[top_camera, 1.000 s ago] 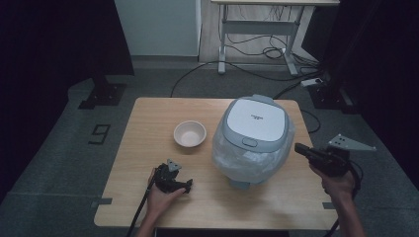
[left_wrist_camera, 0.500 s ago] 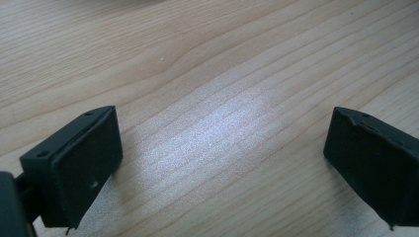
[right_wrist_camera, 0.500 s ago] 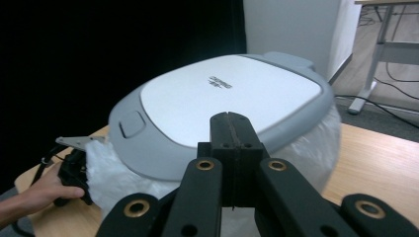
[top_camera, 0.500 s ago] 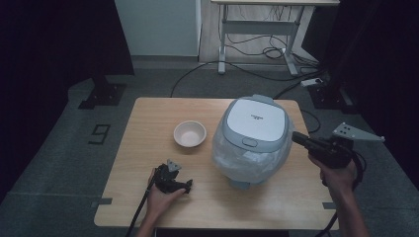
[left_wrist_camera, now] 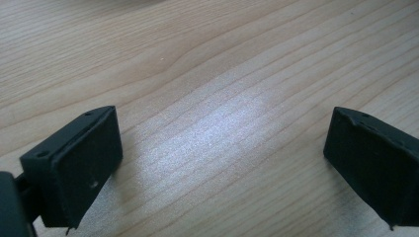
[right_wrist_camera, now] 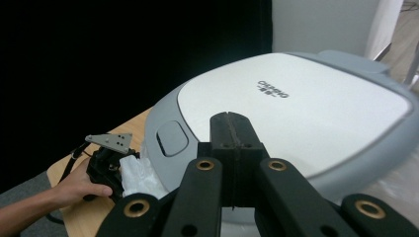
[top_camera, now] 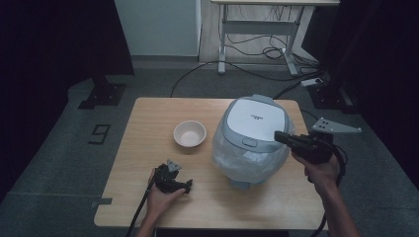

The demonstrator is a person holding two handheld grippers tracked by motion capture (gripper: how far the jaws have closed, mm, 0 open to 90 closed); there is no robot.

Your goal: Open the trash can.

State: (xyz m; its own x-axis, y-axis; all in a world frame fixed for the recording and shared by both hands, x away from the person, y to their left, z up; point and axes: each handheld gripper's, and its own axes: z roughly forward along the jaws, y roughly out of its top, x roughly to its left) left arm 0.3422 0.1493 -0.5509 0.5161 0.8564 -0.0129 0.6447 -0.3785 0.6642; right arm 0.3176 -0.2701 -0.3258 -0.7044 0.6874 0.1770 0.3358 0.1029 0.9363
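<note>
A person's right hand holds the right gripper (top_camera: pixel 280 138) level above the right edge of the desk (top_camera: pixel 148 148), its jaws pressed together on nothing and its tip over the lid rim of the rice cooker (top_camera: pixel 252 136), which stands toward the desk's right side. A second earlier that gripper sat lower and farther right, clear of the lid. The left gripper (top_camera: pixel 188 185) rests near the front edge, jaws wide apart, unmoved.
</note>
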